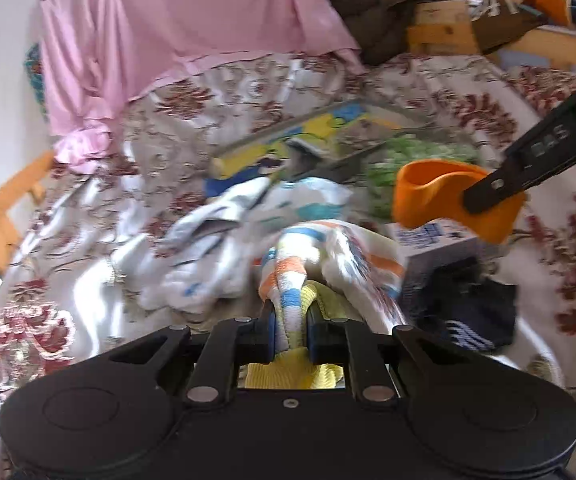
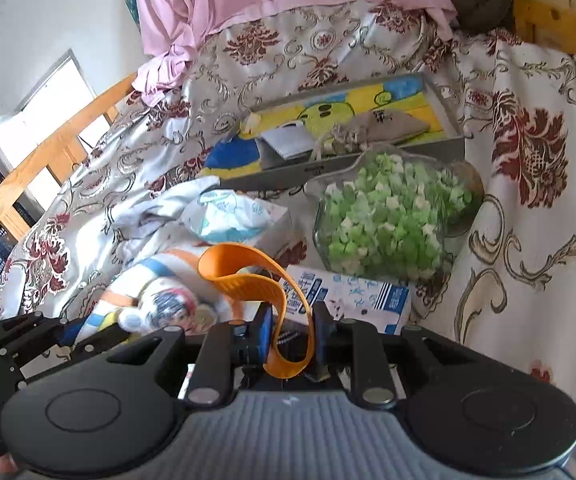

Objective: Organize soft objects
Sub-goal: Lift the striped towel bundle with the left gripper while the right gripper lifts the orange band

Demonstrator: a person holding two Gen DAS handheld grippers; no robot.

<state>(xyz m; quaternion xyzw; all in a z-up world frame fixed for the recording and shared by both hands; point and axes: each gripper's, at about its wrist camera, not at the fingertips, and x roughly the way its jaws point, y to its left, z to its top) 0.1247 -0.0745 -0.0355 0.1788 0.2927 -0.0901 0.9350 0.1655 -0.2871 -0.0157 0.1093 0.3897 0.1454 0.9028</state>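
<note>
blurred white cloths, dark sock half-hidden

The left tool pinches a striped cloth above the floral bedspread; the right tool grips an orange band.

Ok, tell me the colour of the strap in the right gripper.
Orange: the strap is plain orange all over, clearest in the right wrist view.
</note>
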